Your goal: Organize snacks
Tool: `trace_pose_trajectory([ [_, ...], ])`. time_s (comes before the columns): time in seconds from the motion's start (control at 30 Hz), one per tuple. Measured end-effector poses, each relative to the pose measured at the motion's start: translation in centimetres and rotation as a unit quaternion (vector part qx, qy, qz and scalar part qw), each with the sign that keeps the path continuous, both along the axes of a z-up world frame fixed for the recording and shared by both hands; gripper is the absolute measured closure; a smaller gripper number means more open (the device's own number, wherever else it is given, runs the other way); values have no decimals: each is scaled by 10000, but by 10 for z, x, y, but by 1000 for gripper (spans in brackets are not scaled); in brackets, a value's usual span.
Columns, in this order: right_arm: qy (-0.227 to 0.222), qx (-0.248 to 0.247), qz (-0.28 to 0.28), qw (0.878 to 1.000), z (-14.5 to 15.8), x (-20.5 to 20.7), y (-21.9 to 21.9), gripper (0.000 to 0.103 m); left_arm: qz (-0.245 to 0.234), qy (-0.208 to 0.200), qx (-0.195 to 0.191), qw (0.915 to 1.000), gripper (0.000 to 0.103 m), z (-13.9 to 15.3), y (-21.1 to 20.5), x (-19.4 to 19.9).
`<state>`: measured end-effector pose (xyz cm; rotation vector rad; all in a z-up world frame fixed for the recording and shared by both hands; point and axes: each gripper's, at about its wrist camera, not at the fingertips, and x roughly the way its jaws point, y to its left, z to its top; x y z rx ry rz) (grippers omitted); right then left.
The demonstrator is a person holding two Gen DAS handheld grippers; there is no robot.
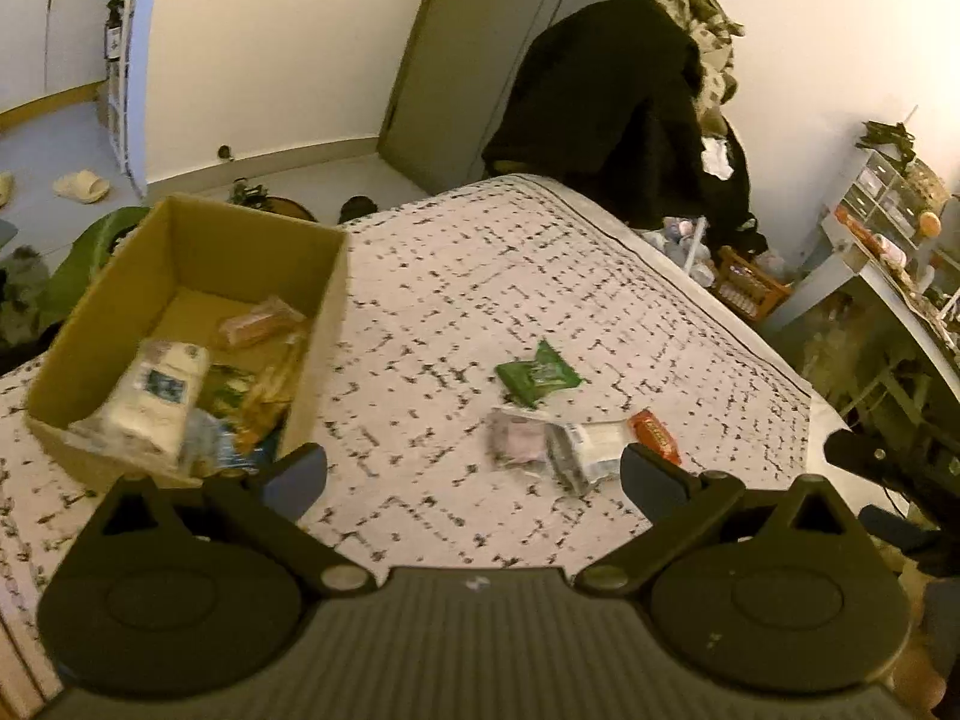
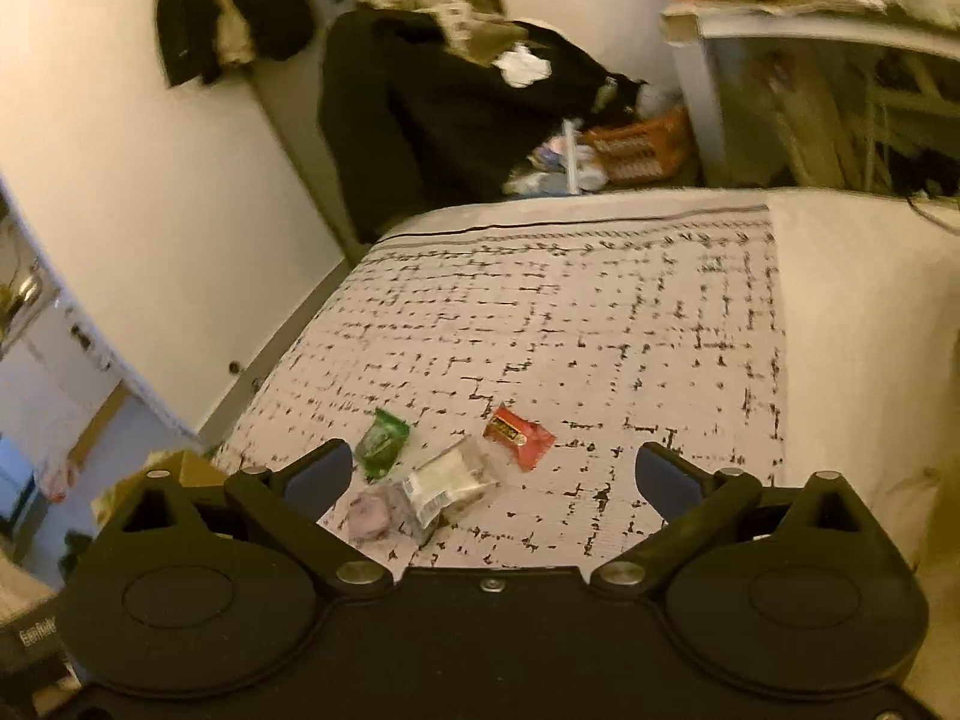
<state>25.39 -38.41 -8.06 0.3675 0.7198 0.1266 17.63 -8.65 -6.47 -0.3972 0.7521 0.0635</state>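
A: Snacks lie loose on the bed [image 1: 480, 276], toward its right edge: a green packet [image 1: 536, 375], a clear pack [image 1: 591, 450] with white contents, a pink pouch [image 1: 519, 444] touching it, and a red packet [image 1: 655, 435] just beside the pack.

B: And the box [image 1: 108, 360]?

A: It sits open at the bed's left edge, with several wrapped snacks already inside, a big white bag [image 1: 150, 402] nearest.

B: What of the left gripper [image 1: 474, 480]?

A: Its jaws are spread wide, nothing between them; it hovers over the bed, between the box and the loose snacks.

B: The right gripper [image 2: 492, 477]?

A: Also released and empty, jaws wide. In its own view the clear pack [image 2: 447, 483] and pink pouch [image 2: 367, 516] lie just ahead, nearer its left finger; the green packet [image 2: 381, 441] and red packet [image 2: 519, 435] lie farther out.
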Motion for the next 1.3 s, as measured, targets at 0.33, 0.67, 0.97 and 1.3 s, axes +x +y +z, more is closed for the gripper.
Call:
trace_pose_trajectory([
  [0.33, 267, -68, 374, 9989, -22, 37, 7, 38, -114, -23, 62, 9999, 4, -22, -23, 36],
  [0.67, 716, -250, 479, 9960, -61, 84, 14, 47, -136, 370, -6, 9992, 22, -63, -36, 80],
  [0.97, 665, -1003, 883, 9888, -81, 112, 33, 47, -146, 648, -100, 9977, 34, -101, -43, 108],
  [1.3, 563, -1583, 1178, 9787, -100, 128, 57, 47, -55, 946, 204, 9953, 41, -121, -53, 130],
])
